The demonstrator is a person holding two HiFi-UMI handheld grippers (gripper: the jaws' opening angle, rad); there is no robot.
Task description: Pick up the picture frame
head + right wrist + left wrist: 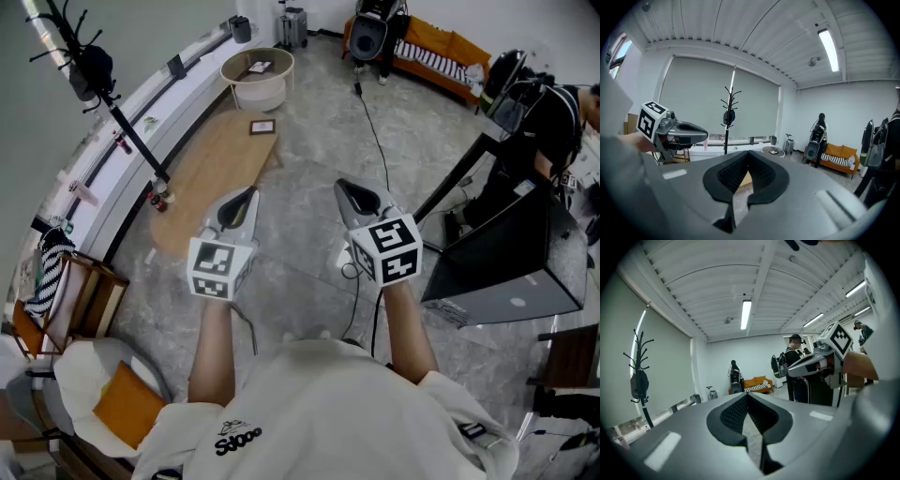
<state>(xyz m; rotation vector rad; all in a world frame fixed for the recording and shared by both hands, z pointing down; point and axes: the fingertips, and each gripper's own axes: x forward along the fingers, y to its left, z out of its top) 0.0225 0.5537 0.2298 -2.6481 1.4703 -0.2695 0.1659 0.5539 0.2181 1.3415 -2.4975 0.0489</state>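
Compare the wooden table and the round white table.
The wooden table is oblong and tan; the round white table is circular and white. The wooden table lies nearer, the round white table beyond it. Both carry a small frame: wood-table frame, white-table frame.

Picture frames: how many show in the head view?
2. One frame lies at the far end of the wooden table; a second frame on the round white table beyond. Others may be hidden.
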